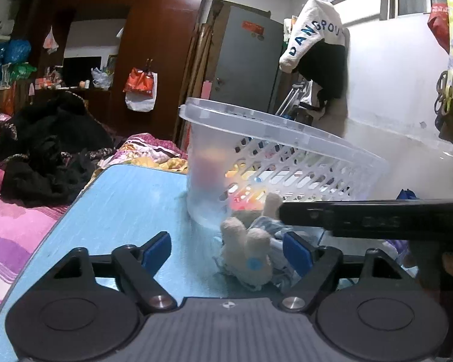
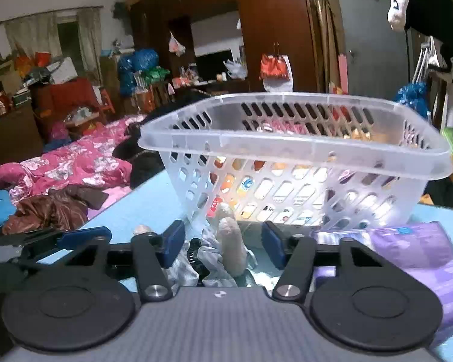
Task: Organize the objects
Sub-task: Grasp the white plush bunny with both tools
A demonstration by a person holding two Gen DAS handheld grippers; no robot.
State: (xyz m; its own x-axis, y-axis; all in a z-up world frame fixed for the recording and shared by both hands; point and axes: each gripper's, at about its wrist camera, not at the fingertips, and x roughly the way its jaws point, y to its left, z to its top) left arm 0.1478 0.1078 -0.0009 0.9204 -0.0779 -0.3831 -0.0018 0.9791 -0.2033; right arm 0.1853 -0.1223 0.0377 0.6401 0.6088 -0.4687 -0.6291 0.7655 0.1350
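Both tongs stand apart, clamped on nothing. Between the left tongs [image 1: 226, 252] and the right tongs [image 2: 223, 242] lies the small beige plush toy in pale blue cloth [image 1: 247, 250], just before the translucent white perforated plastic basket [image 2: 296, 147] on the light blue tabletop [image 1: 120, 199]. This looks like the pick-up step; next, one pair must close on the toy and lift it over the rim.

Counts on the tabletop
One plastic basket [image 2: 296, 154], one plush toy [image 1: 247, 253], one purple packet [image 2: 419, 256], two grippers
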